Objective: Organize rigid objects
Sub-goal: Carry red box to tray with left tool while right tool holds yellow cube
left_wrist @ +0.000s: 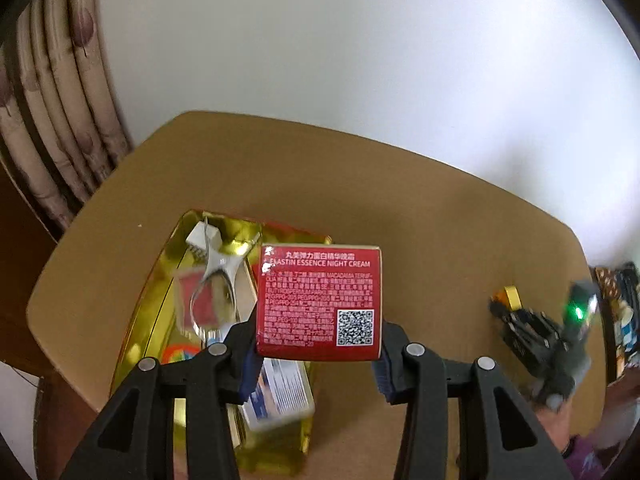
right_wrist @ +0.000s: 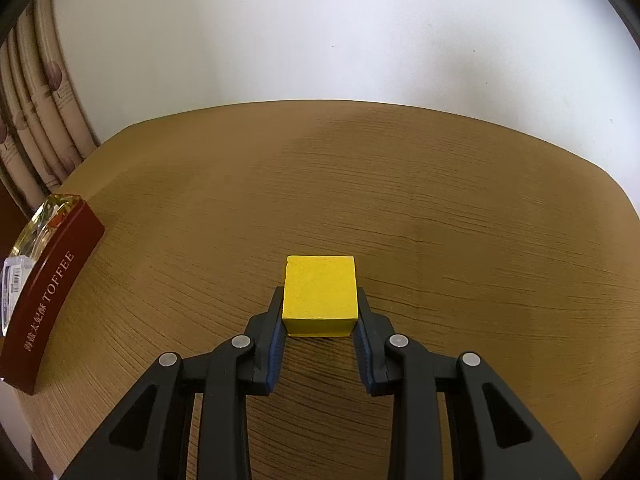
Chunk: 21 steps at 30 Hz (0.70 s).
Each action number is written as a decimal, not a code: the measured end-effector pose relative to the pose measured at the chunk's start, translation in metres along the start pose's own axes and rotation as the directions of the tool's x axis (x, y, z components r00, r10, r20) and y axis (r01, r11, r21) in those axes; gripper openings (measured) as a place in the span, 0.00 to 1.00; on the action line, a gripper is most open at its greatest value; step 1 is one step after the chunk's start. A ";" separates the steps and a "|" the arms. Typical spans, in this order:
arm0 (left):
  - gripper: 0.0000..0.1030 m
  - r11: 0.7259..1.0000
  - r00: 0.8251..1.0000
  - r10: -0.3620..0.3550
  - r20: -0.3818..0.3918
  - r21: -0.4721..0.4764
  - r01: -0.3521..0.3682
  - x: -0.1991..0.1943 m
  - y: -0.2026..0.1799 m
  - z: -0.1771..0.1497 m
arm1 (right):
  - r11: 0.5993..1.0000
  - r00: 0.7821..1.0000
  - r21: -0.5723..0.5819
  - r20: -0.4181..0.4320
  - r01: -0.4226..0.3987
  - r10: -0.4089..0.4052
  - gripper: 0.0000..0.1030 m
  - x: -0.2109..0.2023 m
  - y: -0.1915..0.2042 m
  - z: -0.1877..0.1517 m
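Note:
My left gripper (left_wrist: 317, 356) is shut on a red night cream box (left_wrist: 318, 300) and holds it above the table, beside a gold-lined toffee box (left_wrist: 160, 304). That box holds a metal tool (left_wrist: 216, 280), a white piece (left_wrist: 204, 238) and a white labelled pack (left_wrist: 280, 396). My right gripper (right_wrist: 320, 320) is shut on a yellow cube (right_wrist: 320, 294) just above or on the wooden table (right_wrist: 360, 184). In the left wrist view the right gripper (left_wrist: 532, 328) is at the far right with the yellow cube (left_wrist: 510, 296) at its tip.
The toffee box shows its dark red side (right_wrist: 52, 288) at the left table edge in the right wrist view. A curtain (left_wrist: 48, 120) hangs behind on the left, a white wall behind the table. Colourful items (left_wrist: 620, 312) lie off the table's right edge.

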<state>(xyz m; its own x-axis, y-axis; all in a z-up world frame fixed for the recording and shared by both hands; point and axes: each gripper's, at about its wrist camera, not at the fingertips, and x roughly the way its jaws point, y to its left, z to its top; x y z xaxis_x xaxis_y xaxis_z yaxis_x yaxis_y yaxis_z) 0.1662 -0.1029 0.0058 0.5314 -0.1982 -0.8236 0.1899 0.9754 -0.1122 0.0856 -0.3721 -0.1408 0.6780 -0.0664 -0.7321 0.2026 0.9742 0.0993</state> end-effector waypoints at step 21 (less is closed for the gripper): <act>0.46 0.996 0.977 0.023 -0.211 -0.079 -0.040 0.107 0.042 0.030 | 1.000 1.000 -0.017 -0.020 -0.011 0.011 0.28 -0.010 -0.029 -0.007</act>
<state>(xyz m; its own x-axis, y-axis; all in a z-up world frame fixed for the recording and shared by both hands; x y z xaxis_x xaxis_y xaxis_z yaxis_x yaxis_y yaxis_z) 0.2562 -0.0865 -0.0704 0.3494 -0.1509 -0.9248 0.1028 0.9872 -0.1222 0.0677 -0.3984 -0.1407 0.6657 -0.0518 -0.7444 0.1831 0.9784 0.0957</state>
